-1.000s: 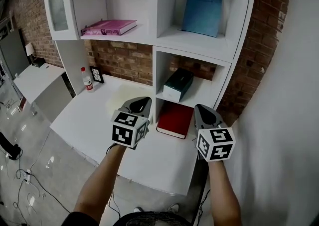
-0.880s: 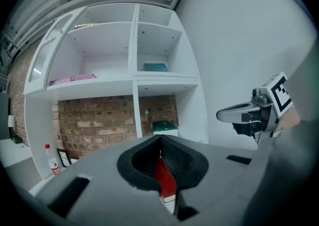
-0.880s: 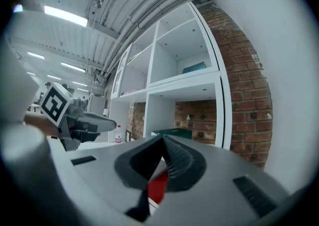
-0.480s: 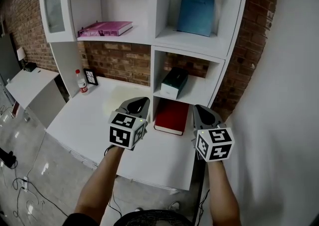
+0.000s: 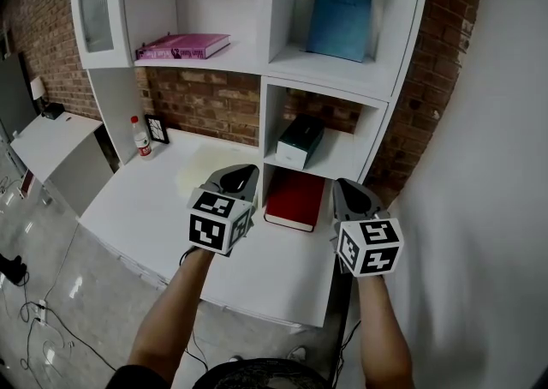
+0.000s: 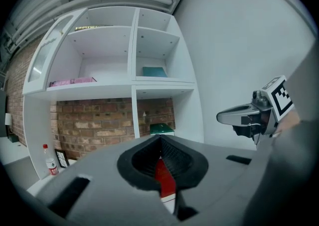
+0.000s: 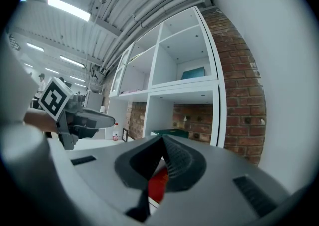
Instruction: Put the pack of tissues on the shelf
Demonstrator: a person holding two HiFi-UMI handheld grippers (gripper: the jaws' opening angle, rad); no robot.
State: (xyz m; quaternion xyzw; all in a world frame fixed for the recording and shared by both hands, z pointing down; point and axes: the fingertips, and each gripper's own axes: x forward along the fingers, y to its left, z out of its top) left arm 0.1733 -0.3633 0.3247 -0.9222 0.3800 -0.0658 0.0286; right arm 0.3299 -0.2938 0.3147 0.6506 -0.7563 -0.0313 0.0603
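Observation:
The pack of tissues (image 5: 300, 140), a dark green box, lies on the white shelf (image 5: 342, 160) in the low right compartment; it also shows in the left gripper view (image 6: 162, 129) and the right gripper view (image 7: 172, 132). My left gripper (image 5: 242, 175) hangs over the desk in front of that compartment, shut and empty. To its right, my right gripper (image 5: 347, 190) is level with it, also shut with nothing in it. Neither touches the pack. Each gripper sees the other: the right gripper (image 6: 239, 116) and the left gripper (image 7: 97, 119).
A red book (image 5: 295, 199) lies on the white desk (image 5: 145, 199) under the shelf. Above are a pink book (image 5: 184, 45) and a blue book (image 5: 341, 23). A water bottle (image 5: 141, 139) and a small frame (image 5: 157, 129) stand at the back left. A white wall lies close on the right.
The head view has shifted slightly. Both grippers stay shut in about the same place over the desk.

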